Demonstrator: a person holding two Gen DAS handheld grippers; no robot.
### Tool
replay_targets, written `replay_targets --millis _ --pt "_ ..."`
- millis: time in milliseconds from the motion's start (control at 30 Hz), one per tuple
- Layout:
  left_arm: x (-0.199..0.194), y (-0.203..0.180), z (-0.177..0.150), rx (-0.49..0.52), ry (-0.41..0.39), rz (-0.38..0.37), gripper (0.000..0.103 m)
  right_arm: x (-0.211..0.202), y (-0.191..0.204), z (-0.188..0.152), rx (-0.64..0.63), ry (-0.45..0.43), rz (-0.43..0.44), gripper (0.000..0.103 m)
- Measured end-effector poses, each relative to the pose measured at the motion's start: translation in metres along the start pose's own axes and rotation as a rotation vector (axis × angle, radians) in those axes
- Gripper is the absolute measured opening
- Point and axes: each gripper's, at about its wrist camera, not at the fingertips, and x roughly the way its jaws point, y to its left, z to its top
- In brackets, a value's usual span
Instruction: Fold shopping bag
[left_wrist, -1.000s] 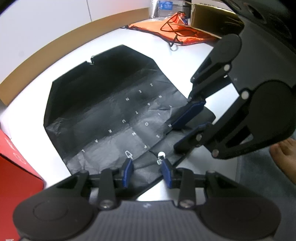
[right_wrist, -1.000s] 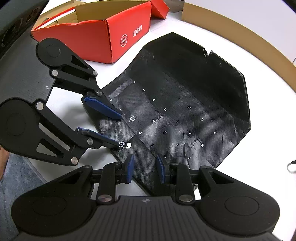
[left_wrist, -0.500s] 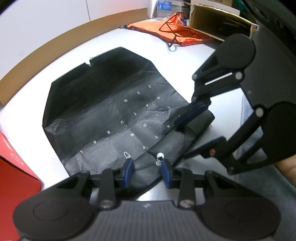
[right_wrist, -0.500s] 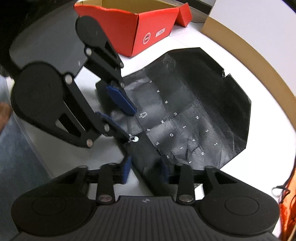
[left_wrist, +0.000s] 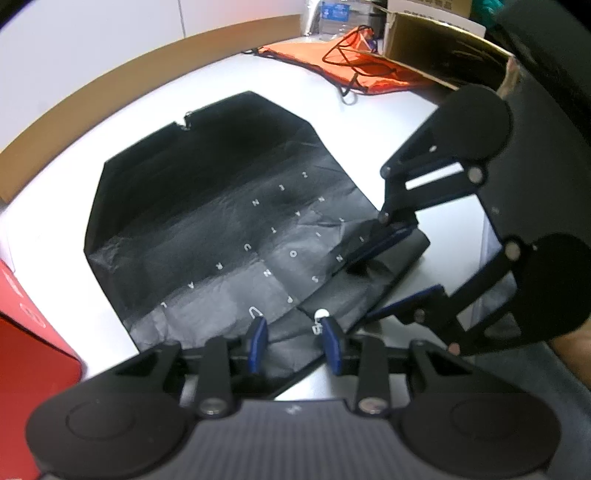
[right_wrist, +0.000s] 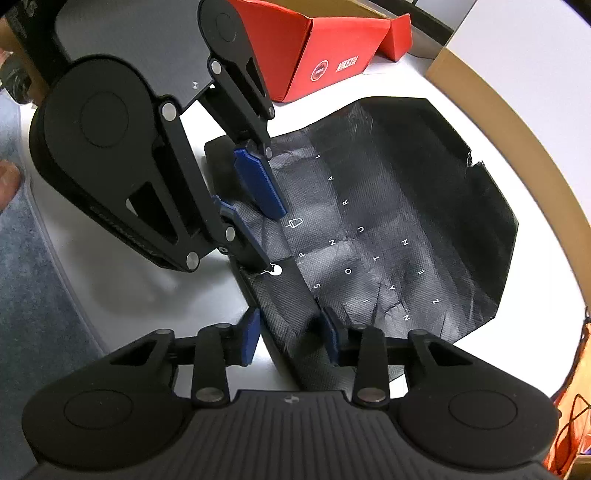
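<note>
Two grippers meet at the near edge of the black shopping bag (left_wrist: 221, 221), which lies flat on the white desk (left_wrist: 369, 122). Left gripper (left_wrist: 293, 338) and right gripper (right_wrist: 290, 338) both have fingers parted, straddling the bag's edge.

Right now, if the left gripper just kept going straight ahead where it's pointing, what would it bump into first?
Probably the black shopping bag. The left gripper is open over the bag's near edge and points across it, so the fabric comes first, with the white table beyond. How high it hovers is unclear.
</note>
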Motion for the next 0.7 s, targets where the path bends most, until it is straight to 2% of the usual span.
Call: replay_targets --millis 200,267,433,700 --pt "-0.008 0.003 0.0 -0.008 -0.01 -0.012 0.038 0.002 -0.027 0.001 0.106 -0.001 0.097 0.037" --pt "-0.011 0.005 -0.001 -0.01 -0.013 -0.017 0.041 0.003 -0.032 0.001 0.117 -0.002 0.115 0.036" --pt "-0.015 0.004 -0.005 -0.007 -0.009 -0.037 0.05 0.004 -0.035 0.002 0.106 -0.009 0.125 0.036" --pt "-0.021 -0.005 -0.008 0.052 -0.015 -0.016 0.049 0.005 -0.042 0.005 0.13 -0.006 0.143 0.036"
